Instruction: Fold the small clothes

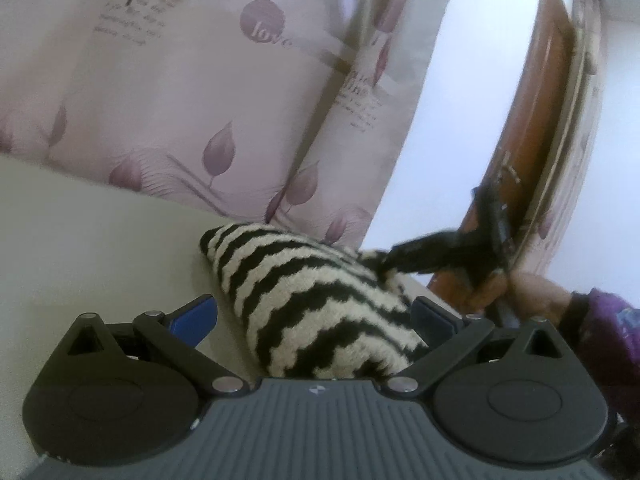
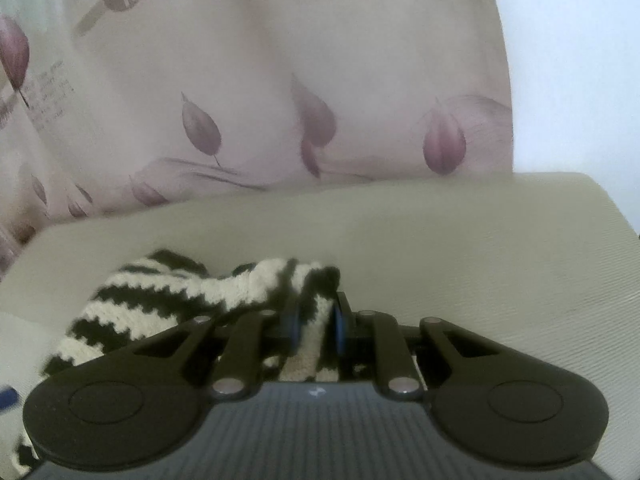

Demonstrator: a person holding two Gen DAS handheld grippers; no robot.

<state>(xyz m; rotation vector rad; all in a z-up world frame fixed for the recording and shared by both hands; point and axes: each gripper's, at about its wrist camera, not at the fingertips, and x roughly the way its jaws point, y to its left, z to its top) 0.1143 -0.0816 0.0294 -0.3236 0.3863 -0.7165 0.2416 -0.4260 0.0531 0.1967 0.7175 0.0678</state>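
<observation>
Right tongs [image 2: 314, 330] pinch the striped sock [image 2: 168, 300] (fuzzy, black-and-cream); left tongs [image 1: 316, 316] gape wide around it.

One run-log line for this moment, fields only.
item: striped knit garment | right tongs: shut on one end | left tongs: open, straddling garment | surface: pale table

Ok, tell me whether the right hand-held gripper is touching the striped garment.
Touching. The right wrist view shows the right hand-held gripper with its blue pads pinched on a fold of the striped garment; the left wrist view shows its tip gripping the fabric's far end.
</observation>
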